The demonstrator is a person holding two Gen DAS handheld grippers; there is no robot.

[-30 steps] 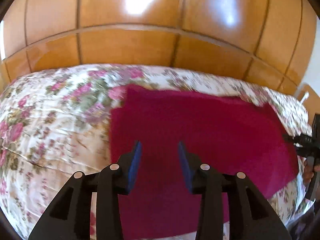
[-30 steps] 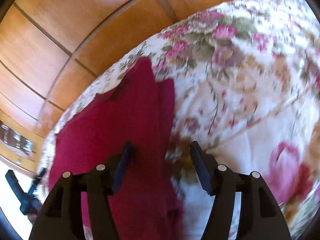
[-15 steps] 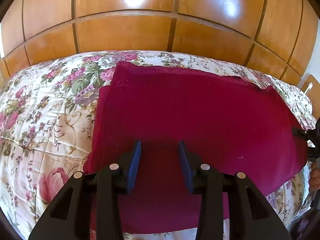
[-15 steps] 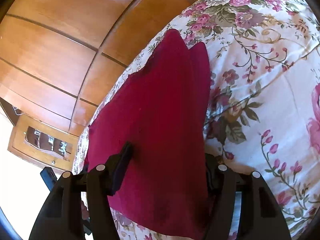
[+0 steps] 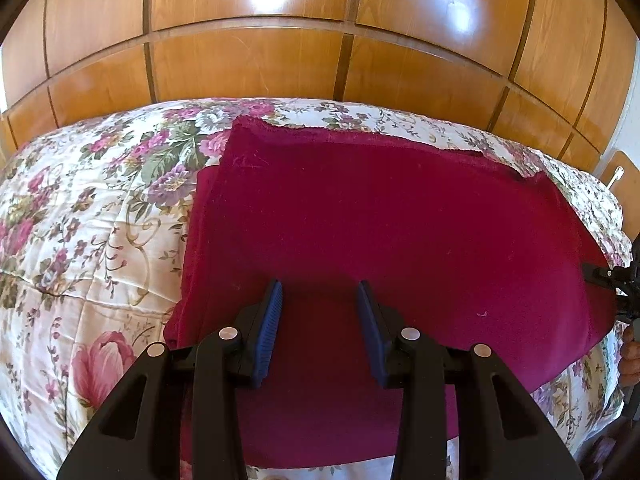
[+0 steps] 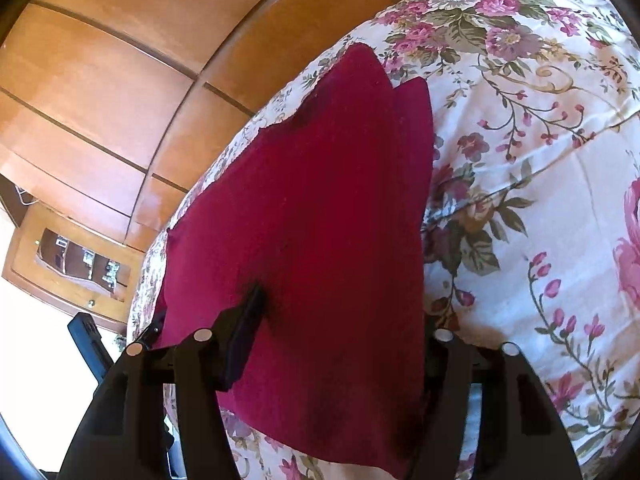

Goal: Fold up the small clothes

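Left wrist view: the left tool (image 5: 319,300) hovers with its blue pads (image 5: 267,330) spread and nothing between them, poised over the near edge of the flat crimson knit garment (image 5: 380,232), which stretches ahead across the floral quilted bed (image 5: 80,208). That placement suggests it is readying to pinch the edge for a fold.

Right wrist view: the right tool (image 6: 340,340) straddles the garment's (image 6: 320,208) near corner, its jaws closing around the cloth. One finger lies on top, the other is hidden underneath, presumably to lift this side.
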